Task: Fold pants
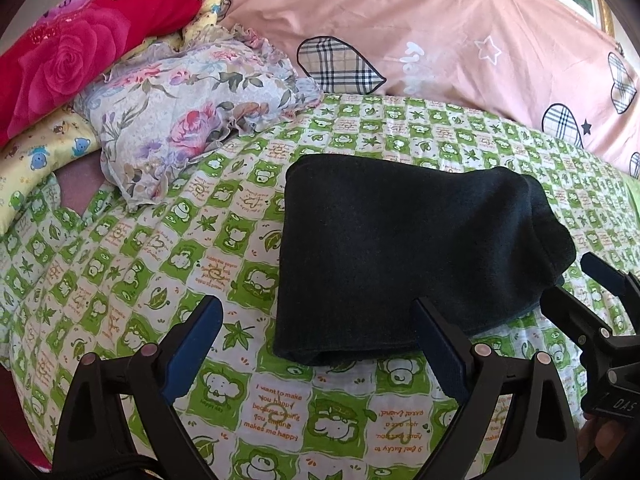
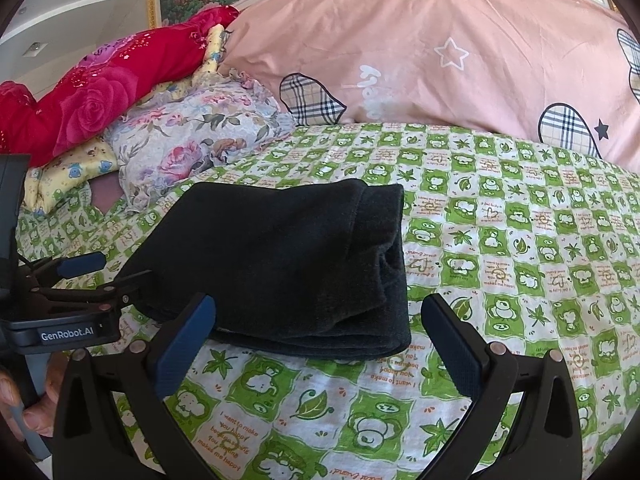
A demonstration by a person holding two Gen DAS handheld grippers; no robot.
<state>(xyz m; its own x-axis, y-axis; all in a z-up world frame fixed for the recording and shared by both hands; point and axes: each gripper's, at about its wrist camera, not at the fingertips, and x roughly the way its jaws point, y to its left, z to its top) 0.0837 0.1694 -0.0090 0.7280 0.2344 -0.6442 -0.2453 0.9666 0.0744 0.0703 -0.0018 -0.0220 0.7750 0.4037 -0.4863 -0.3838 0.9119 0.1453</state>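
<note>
- Nearest the lens in the left wrist view: our left gripper [image 1: 318, 336], black frame with blue-padded fingers, spread wide and holding nothing. Its right-hand finger sits just at the near edge of the cloth; whether it touches, we cannot tell.
- Left of centre, well apart from the work: a floral ruffled pillow [image 1: 192, 120] and a red rose-print cushion [image 1: 76, 56]. No interference expected.
- Centre: the dark, soft knit pants [image 1: 400, 252], already folded into a compact thick rectangle, lie flat on the green-and-white checked cartoon-print bedsheet [image 1: 280, 408].
- Right: our right gripper [image 2: 318, 332], same build, equally wide open and empty, hovers over the near right corner of the bundle, just above the stacked layers.
- Behind, along the far side: a pink duvet with plaid hearts [image 1: 460, 32].
- Judgement: folding looks essentially complete; what remains is tidying or one last halving.
- Method note: if we fold again, we should pinch all layers at the two near corners together, lift evenly, and carry both corners over in step.
- Risk: thick knit may let the inner layers slip, so we grip deep, not at the very edge.
</note>
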